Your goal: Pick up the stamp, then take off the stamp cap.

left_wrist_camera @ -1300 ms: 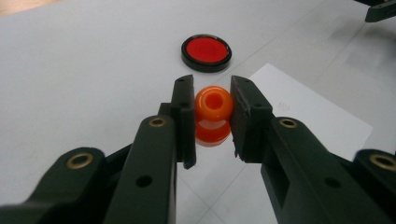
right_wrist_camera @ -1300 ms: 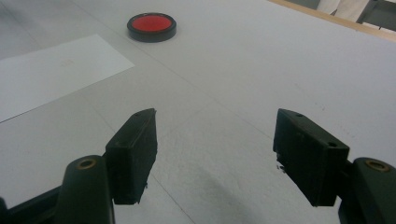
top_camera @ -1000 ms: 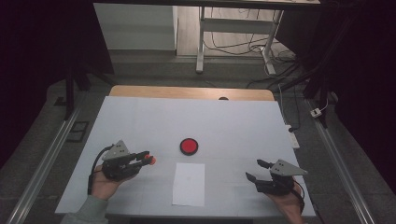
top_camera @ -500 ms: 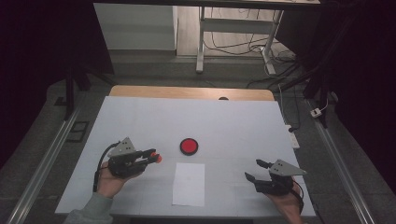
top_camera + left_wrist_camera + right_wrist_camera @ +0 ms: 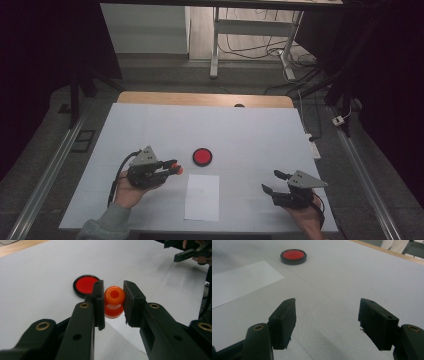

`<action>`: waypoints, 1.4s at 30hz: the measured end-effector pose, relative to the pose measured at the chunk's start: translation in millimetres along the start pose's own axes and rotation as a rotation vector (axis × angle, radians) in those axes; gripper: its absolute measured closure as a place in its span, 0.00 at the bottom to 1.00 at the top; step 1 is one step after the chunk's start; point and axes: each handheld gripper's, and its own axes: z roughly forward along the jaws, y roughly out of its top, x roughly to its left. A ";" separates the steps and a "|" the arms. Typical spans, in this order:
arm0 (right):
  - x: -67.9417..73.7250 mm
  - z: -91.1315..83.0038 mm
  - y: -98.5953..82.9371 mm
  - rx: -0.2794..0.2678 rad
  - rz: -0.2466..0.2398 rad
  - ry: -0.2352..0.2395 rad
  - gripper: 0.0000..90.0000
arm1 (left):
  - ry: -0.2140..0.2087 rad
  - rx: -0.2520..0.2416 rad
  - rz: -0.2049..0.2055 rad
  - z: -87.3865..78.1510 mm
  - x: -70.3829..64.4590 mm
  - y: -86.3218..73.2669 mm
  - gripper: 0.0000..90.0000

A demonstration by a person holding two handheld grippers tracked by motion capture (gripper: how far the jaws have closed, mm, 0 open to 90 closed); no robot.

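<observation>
Over the white table (image 5: 250,130), left gripper (image 5: 113,301) jaws clamp an orange ring (image 5: 114,296); right gripper (image 5: 327,322) jaws gape wide.

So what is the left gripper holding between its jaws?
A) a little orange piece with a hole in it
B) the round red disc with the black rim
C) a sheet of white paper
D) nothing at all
A: in the left gripper view, the left gripper has its jaws pressed on either side of the orange piece, while the red disc lies apart on the table.
</observation>
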 end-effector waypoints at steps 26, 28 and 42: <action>1.6 1.0 0.4 0.003 -0.006 0.003 0.34 | -0.083 -0.002 0.032 35.9 -22.1 18.6 0.80; 1.6 1.1 0.5 0.001 -0.010 0.004 0.34 | -0.084 0.005 0.037 37.9 -23.3 18.4 0.80; 2.4 0.3 0.9 -0.003 -0.014 -0.002 0.34 | -0.090 0.005 0.039 41.3 -25.0 17.9 0.80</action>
